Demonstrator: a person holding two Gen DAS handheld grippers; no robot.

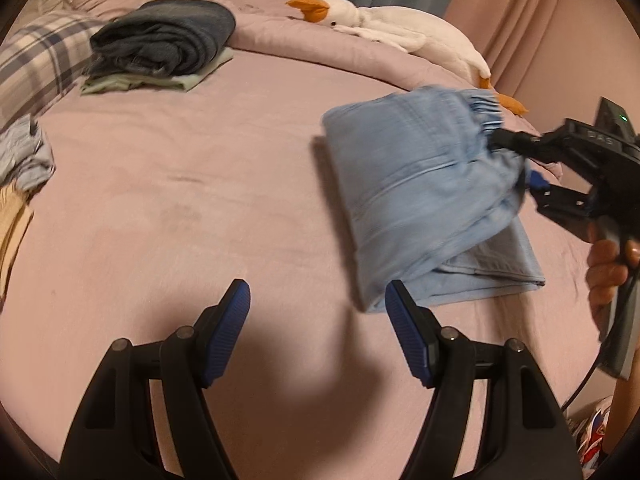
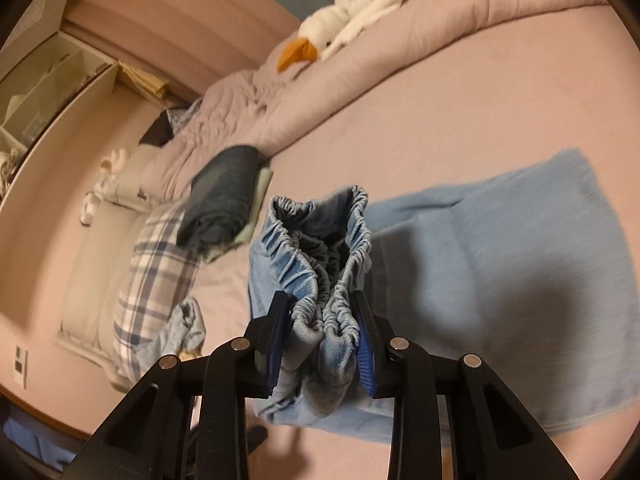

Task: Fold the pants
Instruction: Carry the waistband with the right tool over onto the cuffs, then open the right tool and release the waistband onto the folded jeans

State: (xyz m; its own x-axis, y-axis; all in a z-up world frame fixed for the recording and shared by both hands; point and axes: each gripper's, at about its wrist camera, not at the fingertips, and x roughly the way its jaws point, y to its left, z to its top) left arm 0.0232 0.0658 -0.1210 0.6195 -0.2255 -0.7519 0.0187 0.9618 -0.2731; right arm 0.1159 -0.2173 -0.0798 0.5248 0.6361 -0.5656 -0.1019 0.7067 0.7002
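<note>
- Pants (image 1: 420,184), light blue and already doubled over, lie on the pink bed (image 1: 180,184), with their gathered elastic waistband (image 2: 320,248) lifted off the lower layer.
- The right gripper (image 2: 320,344) is clamped on that waistband (bunched folds fill the space between its blue pads), so the upper layer hangs from it while the lower layer lies flat on the bed.
- The left gripper (image 1: 318,320) hovers with its jaws wide apart, holding nothing; its right pad sits just beside the near folded edge of the pants.
- The relation that matters: the pants lie ahead and to the right of the left gripper, their long axis running from that near edge away toward the waistband held by the right gripper. The right gripper is the one in contact; the left is nearest the fold line.
- My judgement: the next fold needs the waistband carried over toward the near edge.
- A stack of folded clothes (image 1: 160,48) and a plush goose (image 1: 384,20) sit well apart, at the far side.
</note>
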